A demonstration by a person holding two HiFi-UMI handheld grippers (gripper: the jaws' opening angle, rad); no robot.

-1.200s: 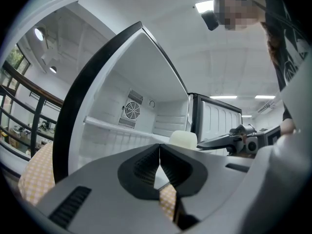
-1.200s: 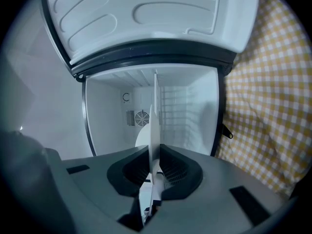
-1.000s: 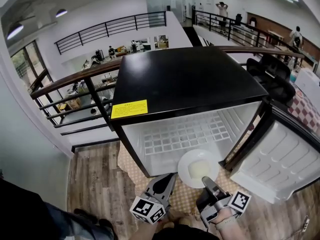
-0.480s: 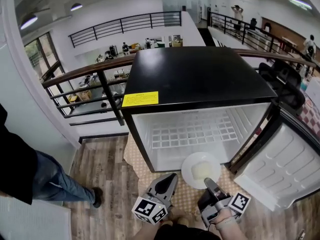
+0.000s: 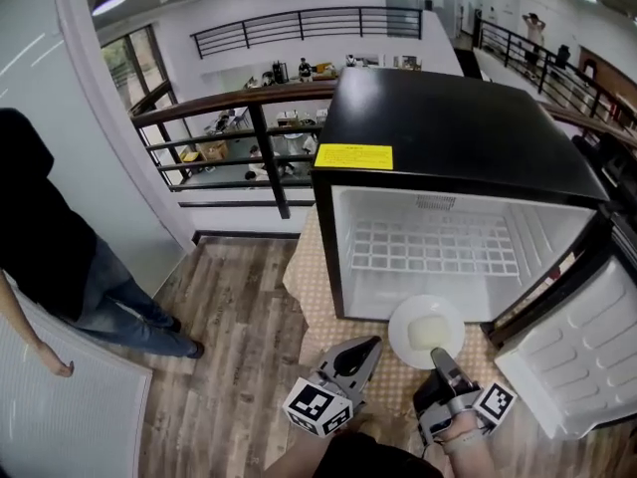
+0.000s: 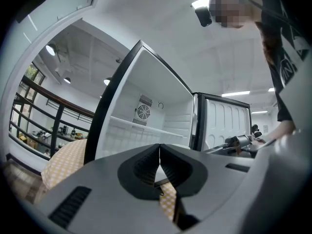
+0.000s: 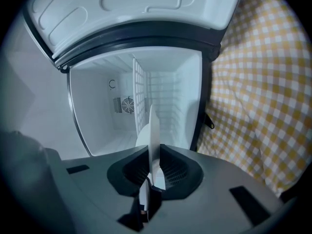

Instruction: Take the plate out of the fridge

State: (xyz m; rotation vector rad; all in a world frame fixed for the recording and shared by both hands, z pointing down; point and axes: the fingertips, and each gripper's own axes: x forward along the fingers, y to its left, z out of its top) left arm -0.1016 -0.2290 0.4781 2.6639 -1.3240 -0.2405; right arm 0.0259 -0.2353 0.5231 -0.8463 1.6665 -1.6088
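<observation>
Mezzanine room, wood floor (image 5: 229, 307); bystander (image 5: 50, 237) at far left of frame. Lower centre: my left claw (image 5: 370, 345) pressed together, empty. Just right of it: plate (image 5: 426, 332), rim pinched in my right claw (image 5: 439, 355), at mouth of open fridge (image 5: 458, 127). Judged: mostly out, carrying clear remains. Since earlier frame: fridge further right in frame, bystander fully visible, grip unchanged.

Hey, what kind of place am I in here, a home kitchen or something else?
Probably an open-plan office or lab mezzanine, not a home kitchen: a dark metal railing overlooks cluttered desks on a lower floor, under round ceiling lights.
</observation>
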